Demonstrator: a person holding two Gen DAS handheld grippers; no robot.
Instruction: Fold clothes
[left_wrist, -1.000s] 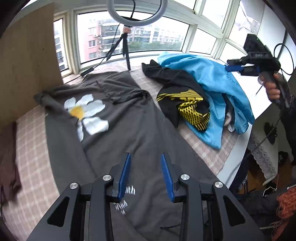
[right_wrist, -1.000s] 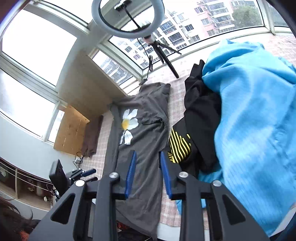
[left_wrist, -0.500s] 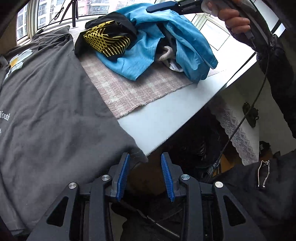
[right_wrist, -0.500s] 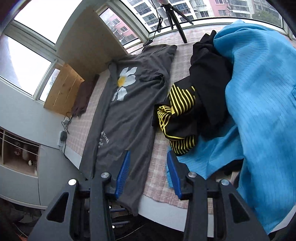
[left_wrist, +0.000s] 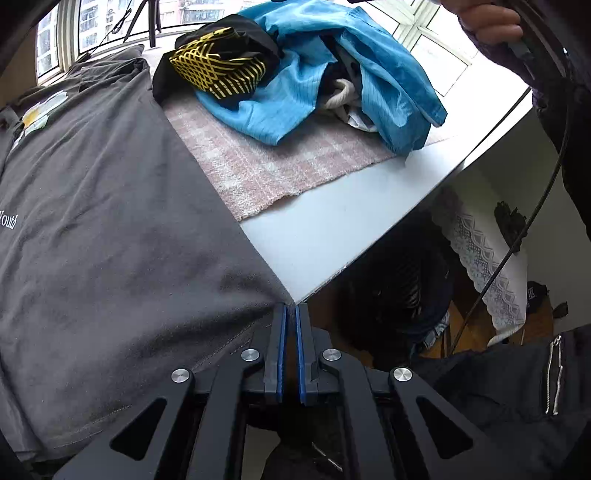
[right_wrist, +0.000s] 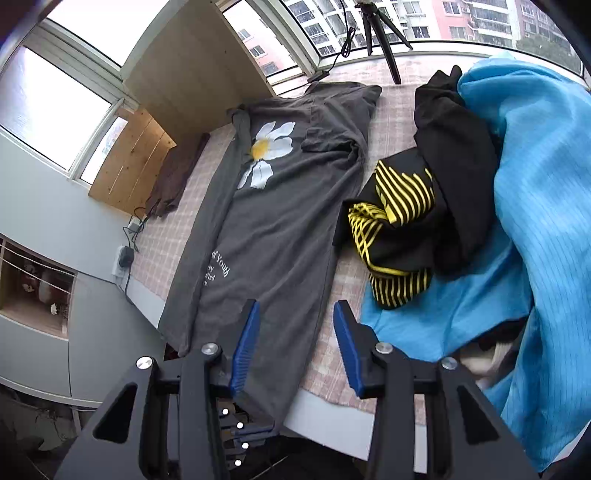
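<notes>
**A:** Your left gripper has its blue pads pressed almost together right at the hem corner of the grey flower T-shirt, where it hangs over the table edge. It looks clamped on that corner, though the cloth between the pads is too thin to see for certain.

**B:** And the right one?

**A:** Your right gripper hangs above the table with its jaws wide apart, holding nothing. It sits over the right-hand side of the same shirt's lower part.

**B:** So how do I handle this corner well?

**A:** The shirt lies lengthwise on the pink checked mat, flower print up, one long side already turned in (whether that is a fold in progress or just how it fell, I can't say). If you lift, keep the pinch firm and the hem taut, and draw the corner low across the cloth so the body does not bunch. Your free gripper could pin or take the hem's other corner; you would have to look for it first.

**B:** What is in my way?

**A:** The heap just beside the shirt: the black-and-yellow patterned garment lies on the blue striped garment, and its edge sits close to the shirt's side. Swing wide and you drag it along. A tripod stands beyond the collar, and a brown cloth lies well apart on the far side.
</notes>
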